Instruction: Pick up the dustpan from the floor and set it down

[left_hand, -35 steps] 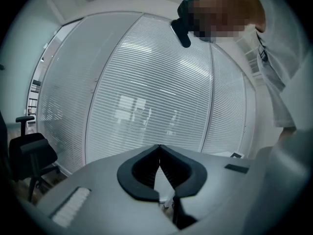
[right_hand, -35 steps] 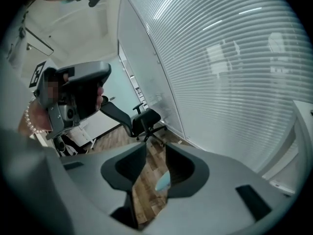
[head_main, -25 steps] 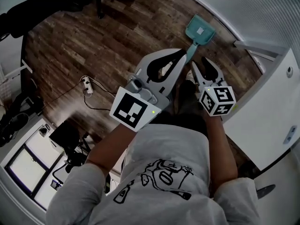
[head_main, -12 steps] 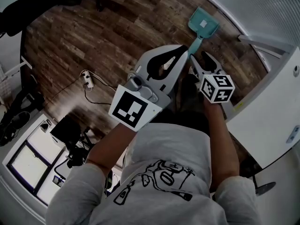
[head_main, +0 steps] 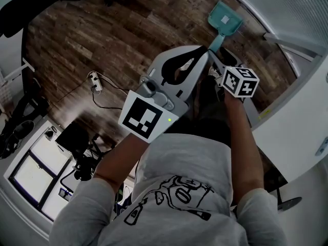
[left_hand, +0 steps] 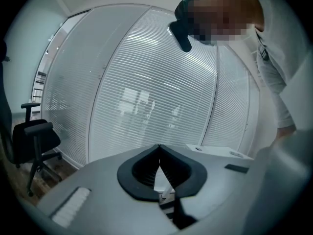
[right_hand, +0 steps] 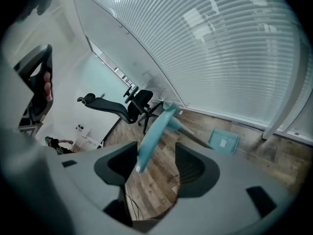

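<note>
Floor [head_main: 102, 35] of dark brown wood fills most of the head view, and white blinds [left_hand: 146, 82] run along one side of the room. A person in a grey shirt [head_main: 179, 183] holds both grippers out in front. A black chair [right_hand: 115, 106] on wheels stands far back by the blinds. The left gripper [left_hand: 159, 148] is big and grey, and its jaws are pressed together at the tips with nothing in them. The right gripper [right_hand: 155, 150] points down at the floor, and its jaws are opening wide. The blue-green dustpan [head_main: 224, 19] has its pan on the floor near the blinds. Its long handle [right_hand: 152, 131] sticks up between the right jaws, close to one pad. A small white plug strip [head_main: 94, 82] with a wire lies on the floor at the left
</note>
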Available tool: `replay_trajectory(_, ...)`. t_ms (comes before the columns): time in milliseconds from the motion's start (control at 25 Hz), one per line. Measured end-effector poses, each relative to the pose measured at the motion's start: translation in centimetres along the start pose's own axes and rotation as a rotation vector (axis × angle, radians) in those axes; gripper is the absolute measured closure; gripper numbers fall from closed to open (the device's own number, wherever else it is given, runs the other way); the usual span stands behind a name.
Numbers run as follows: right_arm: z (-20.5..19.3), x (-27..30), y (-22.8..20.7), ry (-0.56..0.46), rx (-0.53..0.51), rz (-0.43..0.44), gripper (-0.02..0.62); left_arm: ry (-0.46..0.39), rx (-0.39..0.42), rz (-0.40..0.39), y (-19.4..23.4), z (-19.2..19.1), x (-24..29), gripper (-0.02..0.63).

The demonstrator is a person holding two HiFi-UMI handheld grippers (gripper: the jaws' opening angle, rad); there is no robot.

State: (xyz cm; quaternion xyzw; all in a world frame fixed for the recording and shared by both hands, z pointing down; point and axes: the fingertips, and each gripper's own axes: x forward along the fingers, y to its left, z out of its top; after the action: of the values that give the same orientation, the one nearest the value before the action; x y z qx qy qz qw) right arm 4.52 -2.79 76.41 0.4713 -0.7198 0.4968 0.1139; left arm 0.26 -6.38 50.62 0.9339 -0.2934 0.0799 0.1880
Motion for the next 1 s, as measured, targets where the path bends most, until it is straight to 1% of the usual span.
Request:
replay_trajectory(120, 0.1, 0.8, 0.3, -0.006, 0.023, 0.029, 0.382, 0.007, -0.006, 0.004, 0.3, -0.3, 0.0, 0.604)
replay_trajectory(480, 0.9, 1.9, 1.2, -0.021, 0.060, 0.105, 0.382, 0.023, -0.013, 0.015, 1.0, -1.2, -0.2, 0.604)
replay_trajectory(960, 1.2, 2.2, 1.5, -0.059, 0.110, 0.130, 0.385, 0.036, -0.016, 0.024, 0.9, -2.0, -0.6, 0.604)
replay_trajectory(1000, 1.3, 2.2, 1.6, -0.060, 0.106, 0.127, 0.405, 0.037, -0.017, 0.025, 1.0, -2.0, -0.6, 0.604)
